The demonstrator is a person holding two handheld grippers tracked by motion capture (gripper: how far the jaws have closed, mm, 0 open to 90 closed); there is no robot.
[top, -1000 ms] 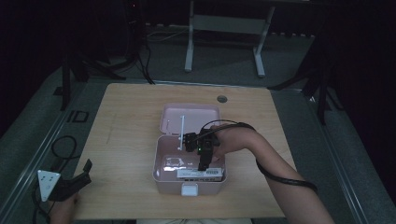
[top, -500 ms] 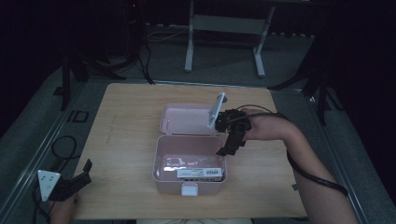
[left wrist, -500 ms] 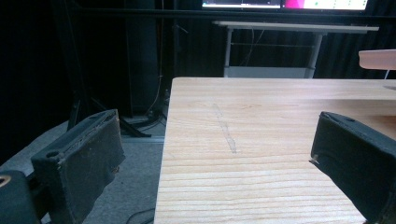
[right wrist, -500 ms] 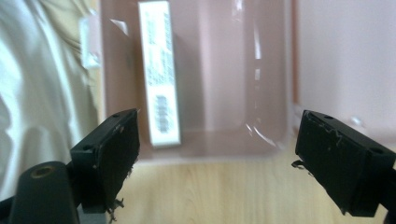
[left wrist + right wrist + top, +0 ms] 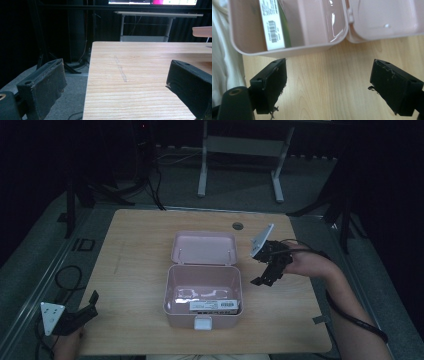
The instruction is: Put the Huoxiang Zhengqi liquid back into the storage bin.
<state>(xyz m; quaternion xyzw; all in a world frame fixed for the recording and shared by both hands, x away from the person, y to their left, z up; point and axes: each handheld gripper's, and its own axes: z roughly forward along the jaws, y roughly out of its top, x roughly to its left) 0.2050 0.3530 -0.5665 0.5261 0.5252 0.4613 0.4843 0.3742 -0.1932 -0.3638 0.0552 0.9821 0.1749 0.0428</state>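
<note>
The pink box (image 5: 202,292) sits open near the middle of the counter (image 5: 135,270), its lid (image 5: 204,247) laid flat behind it toward the far edge. Inside the box, along the wall nearest the person, lies a flat packet (image 5: 212,306) with a white barcode label.

The right tongs (image 5: 265,276) hang above the counter just beside the box's right wall, apart from it and touching nothing. Their jaws stand wide, having just been opening, and nothing lies between them. In the right gripper view the right tongs (image 5: 328,87) look down on bare wood, with the box (image 5: 287,32) beyond the fingertips, its near wall just past the jaws, and the packet (image 5: 273,25) lying along one end of it. The lid (image 5: 387,17) shows on the other side, joined at the hinge. The grey plate on this gripper tilts up toward the lid's right corner in the high view.

The left tongs (image 5: 87,307) are at the near left corner of the counter, well apart from the box, held low by a hand (image 5: 67,342) at the bottom edge. In the left gripper view the left tongs (image 5: 115,85) stand wide with nothing in them, looking level along the counter's (image 5: 140,82) left edge; a corner of the lid (image 5: 202,31) shows at the far right.
</note>
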